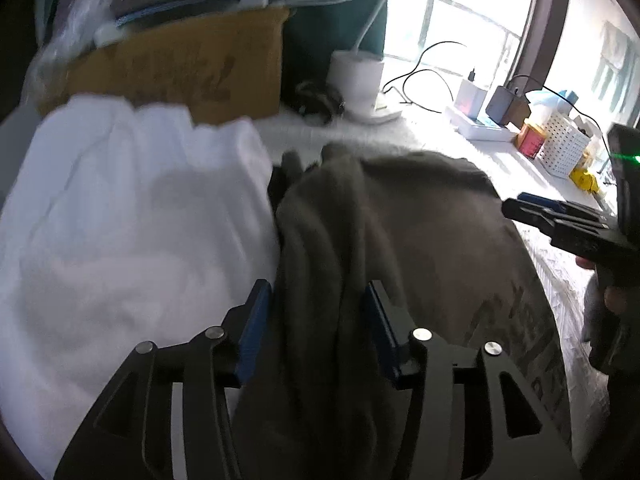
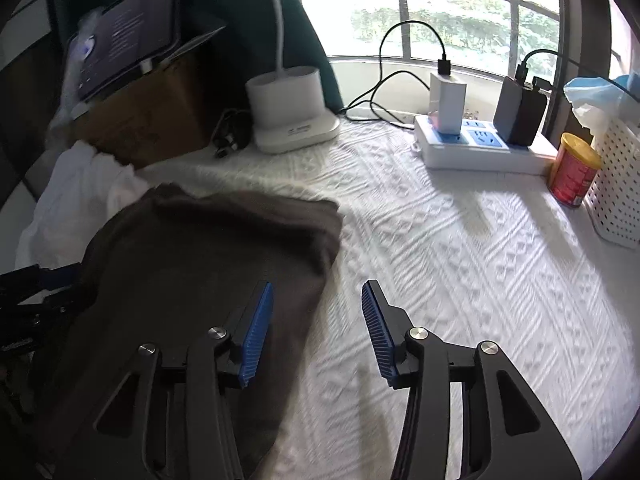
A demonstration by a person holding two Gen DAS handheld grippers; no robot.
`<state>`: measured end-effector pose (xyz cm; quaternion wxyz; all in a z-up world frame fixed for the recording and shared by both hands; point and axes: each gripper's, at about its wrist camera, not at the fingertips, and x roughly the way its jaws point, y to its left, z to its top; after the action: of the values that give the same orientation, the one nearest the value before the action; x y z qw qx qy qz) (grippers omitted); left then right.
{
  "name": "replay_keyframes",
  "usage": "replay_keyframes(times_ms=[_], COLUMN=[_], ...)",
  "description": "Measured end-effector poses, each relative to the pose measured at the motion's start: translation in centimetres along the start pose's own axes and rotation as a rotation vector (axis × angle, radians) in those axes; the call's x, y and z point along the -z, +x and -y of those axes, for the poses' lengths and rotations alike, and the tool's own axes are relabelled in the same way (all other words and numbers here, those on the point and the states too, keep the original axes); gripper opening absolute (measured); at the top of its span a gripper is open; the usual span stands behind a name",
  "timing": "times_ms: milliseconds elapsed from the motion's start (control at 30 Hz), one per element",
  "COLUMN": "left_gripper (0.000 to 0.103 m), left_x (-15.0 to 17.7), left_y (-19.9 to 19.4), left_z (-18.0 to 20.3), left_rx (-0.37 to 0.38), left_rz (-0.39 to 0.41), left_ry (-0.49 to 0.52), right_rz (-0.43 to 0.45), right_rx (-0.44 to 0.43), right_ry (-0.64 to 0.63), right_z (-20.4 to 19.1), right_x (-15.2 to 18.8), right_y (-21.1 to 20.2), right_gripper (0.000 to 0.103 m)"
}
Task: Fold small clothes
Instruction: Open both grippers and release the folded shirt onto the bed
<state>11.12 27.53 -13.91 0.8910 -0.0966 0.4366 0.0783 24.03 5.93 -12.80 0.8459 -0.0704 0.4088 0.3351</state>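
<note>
A dark grey-brown garment [image 1: 420,220] lies folded on the white patterned tablecloth [image 2: 460,260], with printed lettering near its right edge. A white garment [image 1: 120,220] lies bunched against its left side. My left gripper [image 1: 318,320] is low over the grey garment's near left part; a ridge of the cloth runs between its blue pads, and the jaws stand apart without visibly pinching it. My right gripper [image 2: 318,320] is open and empty, straddling the right edge of the grey garment [image 2: 200,248], one finger over cloth, one over tablecloth. Each gripper shows at the other view's edge.
A cardboard box [image 2: 152,116] carrying a tablet [image 2: 128,40] stands at the back left. A white lamp base [image 2: 292,112], a power strip with chargers [image 2: 480,148], a red can [image 2: 574,176] and a white basket [image 2: 616,188] line the window side.
</note>
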Motion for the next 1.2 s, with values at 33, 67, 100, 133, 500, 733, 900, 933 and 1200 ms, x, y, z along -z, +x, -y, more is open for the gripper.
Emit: replay_keyframes(times_ms=[33,67,100,133,500,733,900,933,1200], left_gripper=[0.049,0.049,0.049,0.049,0.049,0.049,0.049,0.049,0.049], left_x=[0.3,0.6,0.8,1.0,2.4,4.5,6.4,6.8,7.8], left_y=[-0.2,-0.5,-0.7,-0.9,-2.5,-4.8,-5.8,-6.1,-7.3], left_z=[-0.2,-0.3,-0.4,-0.5,-1.5,-1.4,-1.6,-1.7,-1.3], left_rx=[0.006,0.011,0.014,0.02,-0.092,-0.021,-0.022,-0.02,-0.04], left_rz=[0.008,0.016,0.018,0.024,0.051,0.051,0.054,0.062,0.08], left_ry=[-0.007,-0.01,-0.014,-0.024,-0.071,-0.139,-0.177,-0.183,-0.182], right_rz=[-0.005,-0.015,-0.025,-0.031,-0.044,-0.037,-0.059,-0.067,-0.075], right_rx=[-0.005,-0.009,-0.007,-0.004,0.055,-0.023,-0.05,-0.053,-0.067], right_ry=[-0.003,-0.008,-0.011,-0.013,-0.053,-0.017,-0.047,-0.049,-0.11], right_z=[-0.3,-0.5,-0.6,-0.7,-0.9,-1.2,-2.7,-2.9,-5.3], right_x=[0.4,0.8,1.2,1.7,5.0,6.5,8.6,9.0,11.2], right_y=[-0.2,-0.3,-0.4,-0.6,-2.5,-4.8,-5.4,-5.2,-6.3], right_gripper=[0.049,0.049,0.049,0.049,0.049,0.049,0.049,0.049,0.049])
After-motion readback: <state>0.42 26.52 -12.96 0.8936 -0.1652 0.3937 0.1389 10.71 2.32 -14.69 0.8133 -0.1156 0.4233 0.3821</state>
